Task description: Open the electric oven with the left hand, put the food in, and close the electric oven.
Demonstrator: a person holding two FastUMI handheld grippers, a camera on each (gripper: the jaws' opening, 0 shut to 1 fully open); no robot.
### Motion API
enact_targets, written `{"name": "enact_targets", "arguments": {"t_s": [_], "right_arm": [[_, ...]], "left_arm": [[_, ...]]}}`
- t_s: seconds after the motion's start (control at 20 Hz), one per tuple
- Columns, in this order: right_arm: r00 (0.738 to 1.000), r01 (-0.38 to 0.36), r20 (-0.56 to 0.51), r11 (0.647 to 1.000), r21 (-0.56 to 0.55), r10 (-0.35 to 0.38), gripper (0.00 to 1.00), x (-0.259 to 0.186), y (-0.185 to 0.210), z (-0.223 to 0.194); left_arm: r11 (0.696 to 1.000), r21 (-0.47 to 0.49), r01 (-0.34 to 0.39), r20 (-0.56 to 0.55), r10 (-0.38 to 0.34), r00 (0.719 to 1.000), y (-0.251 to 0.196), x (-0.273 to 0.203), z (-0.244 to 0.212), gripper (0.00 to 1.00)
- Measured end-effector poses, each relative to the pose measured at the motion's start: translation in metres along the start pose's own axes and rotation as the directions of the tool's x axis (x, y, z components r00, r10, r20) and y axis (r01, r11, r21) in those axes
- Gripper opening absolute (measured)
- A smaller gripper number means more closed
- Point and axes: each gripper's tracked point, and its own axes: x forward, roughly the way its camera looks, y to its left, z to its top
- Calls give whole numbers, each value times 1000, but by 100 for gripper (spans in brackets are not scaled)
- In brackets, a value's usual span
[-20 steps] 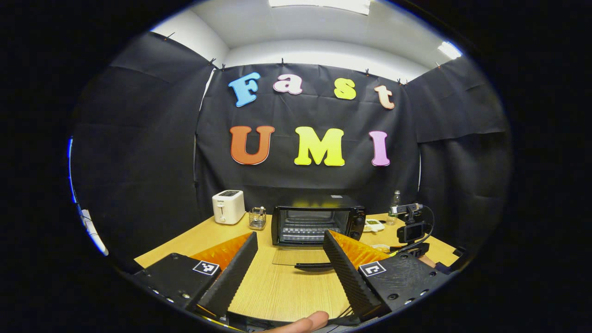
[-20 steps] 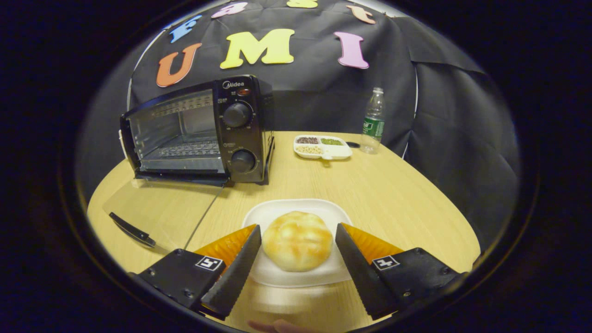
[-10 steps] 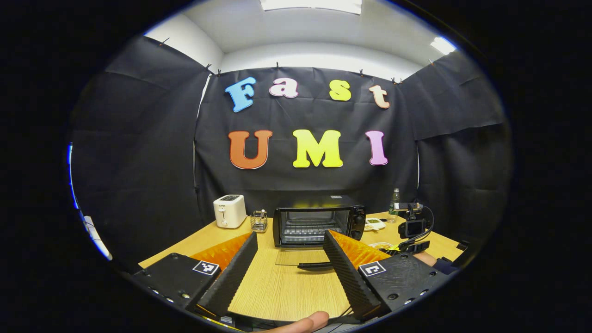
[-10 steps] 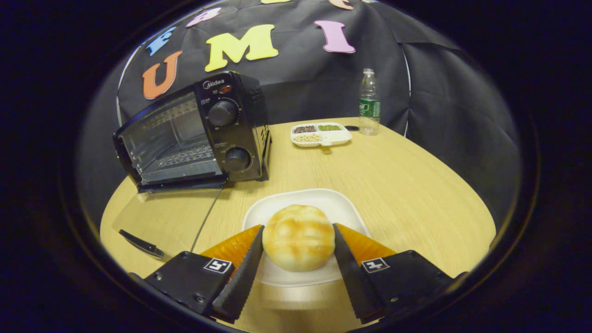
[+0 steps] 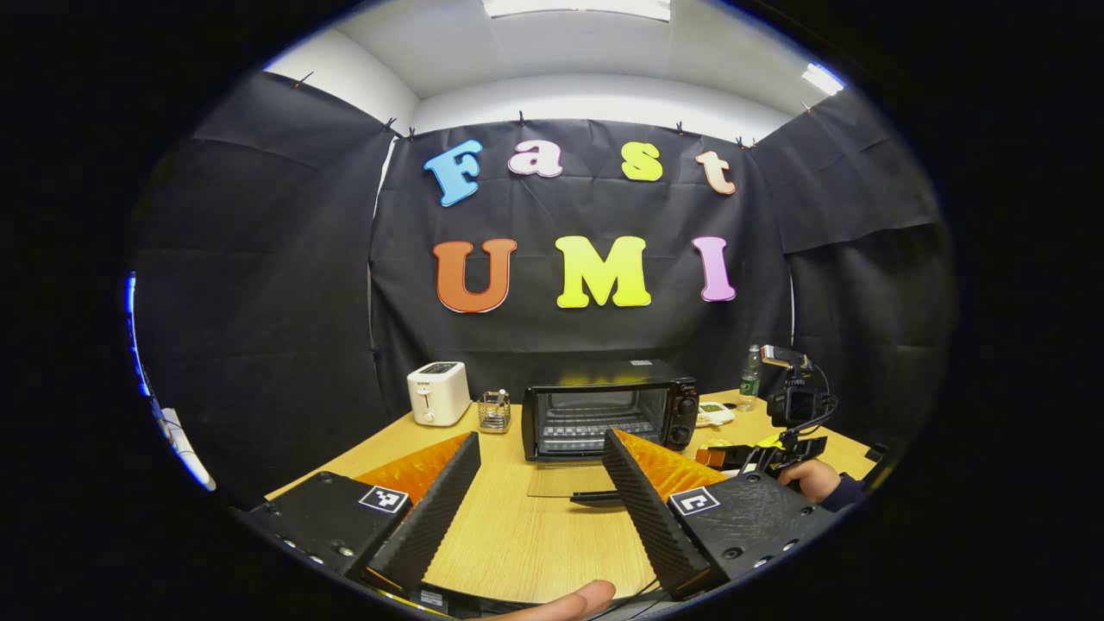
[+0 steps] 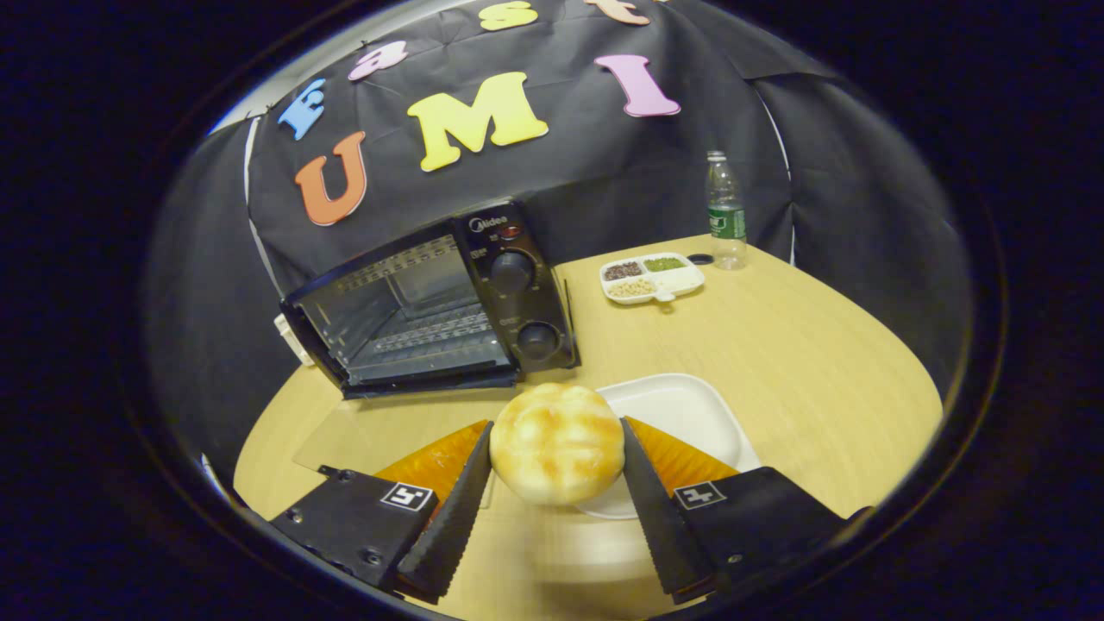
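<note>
The black electric oven (image 5: 608, 408) (image 6: 431, 306) stands at the back of the wooden table with its glass door (image 5: 565, 479) (image 6: 371, 427) folded down flat. A round golden bun (image 6: 557, 442) is held between my right gripper's fingers, lifted off the white plate (image 6: 681, 414). My right gripper (image 6: 552, 509) is shut on the bun, in front of the oven's right side. My left gripper (image 5: 539, 500) hangs open over the near table, well short of the door. In the left gripper view the right gripper (image 5: 733, 455) and the hand holding it (image 5: 806, 479) show at the right.
A white toaster (image 5: 438, 392) and a small glass holder (image 5: 494, 410) stand left of the oven. A divided dish of grains (image 6: 653, 277) and a water bottle (image 6: 724, 211) sit at the back right. Black cloth walls close the table in.
My right gripper has shut on the bun and lifted it off the plate, swinging left toward the open oven. My left gripper has drifted slightly and stays open.
</note>
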Motion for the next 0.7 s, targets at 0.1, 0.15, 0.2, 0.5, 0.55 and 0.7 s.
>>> {"name": "enact_targets", "arguments": {"t_s": [0.1,0.15,0.2,0.5,0.55,0.7], "right_arm": [[1000,-25,7,999,45,25,86,11,23,6],[999,-48,12,997,64,47,86,17,37,11],[997,-72,17,994,80,71,87,23,53,15],[981,-178,103,973,149,163,86,66,133,50],[978,-191,110,970,152,176,85,76,145,56],[976,-197,116,971,134,182,85,110,169,63]], "left_arm": [[1000,-3,4,-5,-4,1000,0,5,0,94],[1000,-5,4,-5,-4,1000,1,7,1,94],[1000,-5,2,-5,-2,1000,4,10,2,94],[1000,-12,-23,-36,23,999,21,30,-4,94],[999,-7,-32,-41,31,999,24,34,-5,95],[999,4,-43,-62,43,997,31,45,-13,95]]}}
